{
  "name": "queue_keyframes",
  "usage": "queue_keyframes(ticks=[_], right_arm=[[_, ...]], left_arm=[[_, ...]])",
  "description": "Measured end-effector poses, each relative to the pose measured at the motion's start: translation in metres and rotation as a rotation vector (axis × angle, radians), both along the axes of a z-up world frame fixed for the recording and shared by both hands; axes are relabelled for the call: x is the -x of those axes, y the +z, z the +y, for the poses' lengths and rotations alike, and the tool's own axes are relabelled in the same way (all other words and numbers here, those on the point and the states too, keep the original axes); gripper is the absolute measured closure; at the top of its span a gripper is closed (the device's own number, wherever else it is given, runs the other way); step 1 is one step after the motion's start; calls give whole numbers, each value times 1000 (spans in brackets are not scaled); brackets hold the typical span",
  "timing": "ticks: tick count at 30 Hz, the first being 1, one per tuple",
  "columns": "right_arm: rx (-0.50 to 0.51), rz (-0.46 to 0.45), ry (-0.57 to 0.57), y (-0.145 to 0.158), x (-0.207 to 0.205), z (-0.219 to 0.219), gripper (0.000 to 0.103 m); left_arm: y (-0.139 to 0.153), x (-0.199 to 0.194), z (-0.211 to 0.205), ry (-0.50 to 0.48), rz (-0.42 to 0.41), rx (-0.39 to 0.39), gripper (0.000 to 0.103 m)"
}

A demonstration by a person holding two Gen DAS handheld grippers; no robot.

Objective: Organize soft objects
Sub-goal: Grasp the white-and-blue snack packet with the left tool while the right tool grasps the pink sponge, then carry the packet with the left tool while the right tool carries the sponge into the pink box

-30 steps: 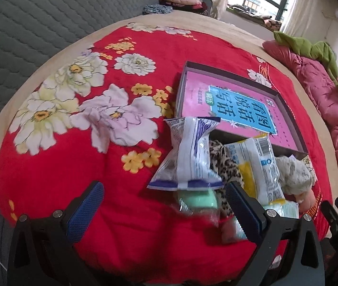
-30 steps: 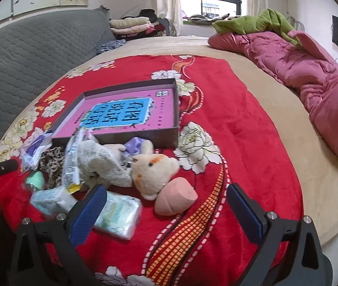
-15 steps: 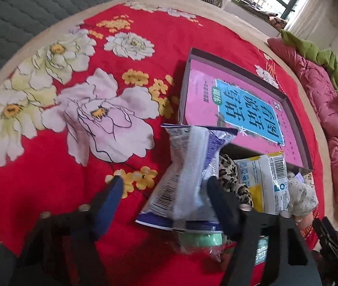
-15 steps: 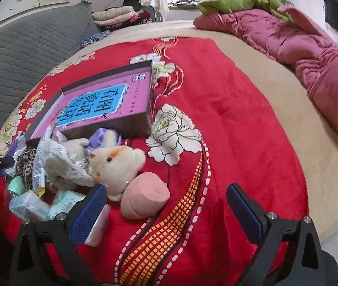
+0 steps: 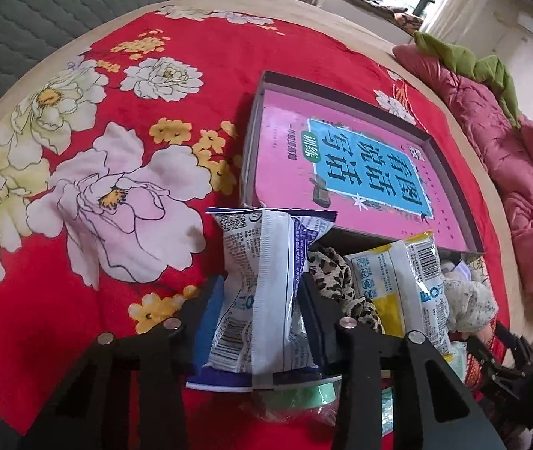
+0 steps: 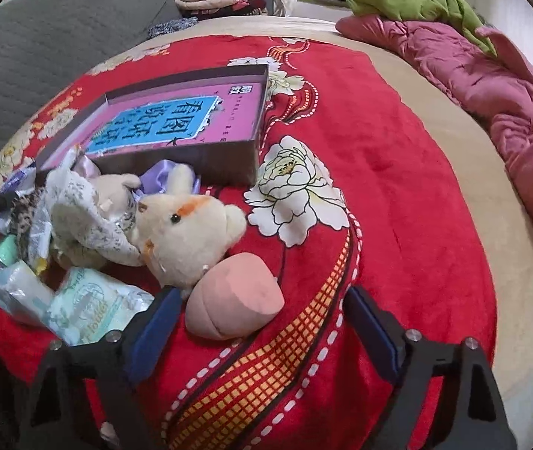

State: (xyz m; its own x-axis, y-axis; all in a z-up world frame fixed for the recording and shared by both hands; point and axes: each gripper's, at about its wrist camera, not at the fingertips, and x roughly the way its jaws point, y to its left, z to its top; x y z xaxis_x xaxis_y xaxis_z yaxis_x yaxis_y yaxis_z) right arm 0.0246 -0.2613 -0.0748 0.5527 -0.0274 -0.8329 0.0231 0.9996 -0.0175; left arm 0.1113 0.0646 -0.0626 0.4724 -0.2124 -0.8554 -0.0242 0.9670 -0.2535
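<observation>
Closing on a white packet (image 5: 262,292), left gripper (image 5: 257,318) fingers pressing its sides. Right gripper (image 6: 262,322) narrowing but wide, straddling a pink sponge (image 6: 234,296).

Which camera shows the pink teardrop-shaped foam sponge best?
The right wrist view: the pink teardrop-shaped foam sponge lies whole and unobstructed on the red floral blanket, just ahead of the cream plush toy. The left wrist view does not show it; packets and the black frame cover that corner.

A wide bed (image 6: 409,86) wears a red floral blanket (image 6: 341,172). On the blanket lie a shallow grey box (image 6: 206,153), a heap of soft packets and plush toys (image 6: 187,232), and a pink sponge (image 6: 232,303); a crumpled pink quilt (image 6: 491,86) lies beside it.
</observation>
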Motion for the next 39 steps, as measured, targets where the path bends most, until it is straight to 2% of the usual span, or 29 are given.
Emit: queue_keyframes(ticks=[4,7,9,12,18,19,22,31,36,39], right_arm=[[25,-5,41,-2,-3,5,25],[31,-8,74,-4,-3,10,36],[10,-16,95,-3,-3,10,53],[5,-24,113,-1,-1,12,54],[-93,-57,92,14,7,-6,59],[-86,-62,89,17,8,-6,63],[-81,-75,97,22,11,-7,64],[-29,-25,144,8,2,4,63],[6,-13,173,-3,-5,11,62],[-27,-15,164,3,-2,7,66]], left_arm=[[-2,-1,1,-4,2,15,71],[-3,-4,2,-1,5,34,74],[-3,-4,2,-4,6,29,76],[-3,-4,4,-2,4,37,79],[7,5,11,24,-31,55,80],[10,7,12,26,-37,59,80],[16,11,13,27,-52,65,80],[27,19,12,17,-72,83,80],[33,23,7,3,-90,67,80],[36,24,4,-5,-96,57,80]])
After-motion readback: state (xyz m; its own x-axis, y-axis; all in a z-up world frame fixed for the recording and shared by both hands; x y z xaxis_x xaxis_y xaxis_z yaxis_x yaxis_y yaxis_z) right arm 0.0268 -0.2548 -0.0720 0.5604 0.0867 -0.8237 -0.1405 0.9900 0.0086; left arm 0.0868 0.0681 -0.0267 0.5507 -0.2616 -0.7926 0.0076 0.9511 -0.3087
